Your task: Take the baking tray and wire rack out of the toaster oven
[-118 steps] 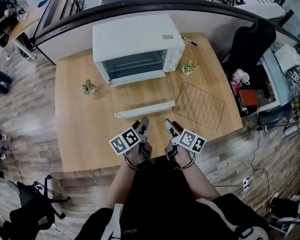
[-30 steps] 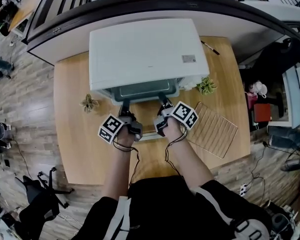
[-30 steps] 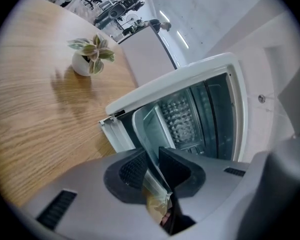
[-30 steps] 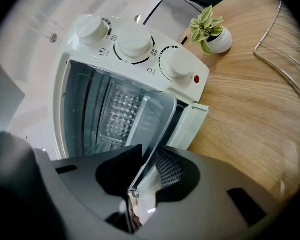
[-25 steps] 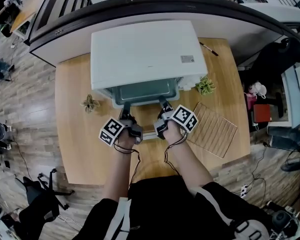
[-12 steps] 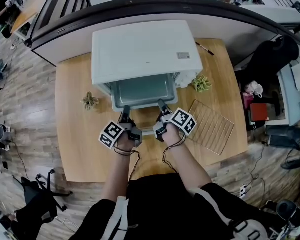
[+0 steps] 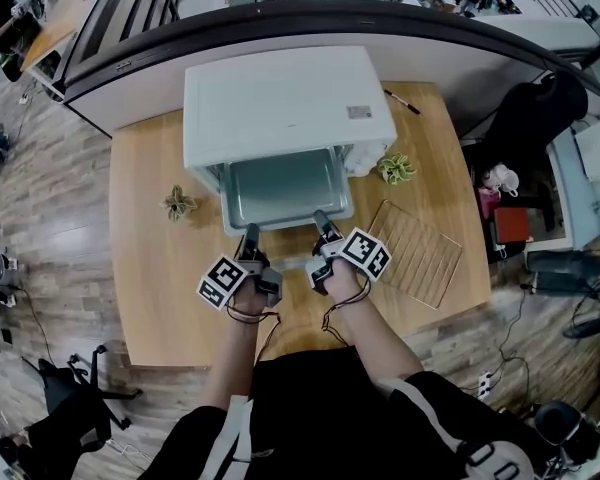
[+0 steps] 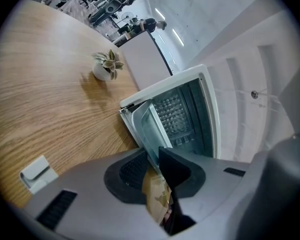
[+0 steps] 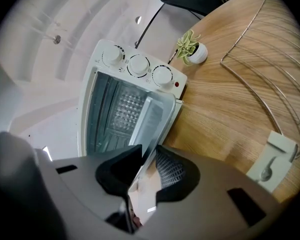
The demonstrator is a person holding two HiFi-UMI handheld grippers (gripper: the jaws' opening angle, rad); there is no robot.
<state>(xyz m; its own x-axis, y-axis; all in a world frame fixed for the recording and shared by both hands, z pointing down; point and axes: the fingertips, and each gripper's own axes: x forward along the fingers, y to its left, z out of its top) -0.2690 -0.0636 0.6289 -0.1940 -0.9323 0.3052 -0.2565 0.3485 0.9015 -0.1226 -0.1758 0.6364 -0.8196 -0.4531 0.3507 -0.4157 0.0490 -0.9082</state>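
Both pairs of jaws are clamped on the near rim of the grey metal baking tray (image 7: 285, 188). The left gripper (image 8: 152, 159) pinches it near its left corner and the right gripper (image 9: 147, 156) near its right, with the thin edge running between the black pads in each gripper view. The tray is roughly half drawn out of the white toaster oven (image 7: 280, 98), its far part inside the opening and its near part over the light wooden worktop (image 7: 150, 288). The wire rack (image 7: 417, 251) already lies flat on the worktop to the right, so the tray looks like the last thing to come out. The next move calls for an even, level pull towards the person with both hands together, so the tray does not skew or bind in the oven's side guides. It should run until the far edge clears the opening, and then the tray can be lowered onto bare wood. A long white strip (image 9: 277, 151) lies crosswise on the worktop just below the grippers and is the likeliest thing to foul the landing. The rack takes up the space on the right. One small potted plant (image 7: 178, 204) stands to the left of the oven and another (image 7: 395, 168) beside its right front corner, both clear of the pull. A pen (image 7: 400, 101) lies farther back on the right.
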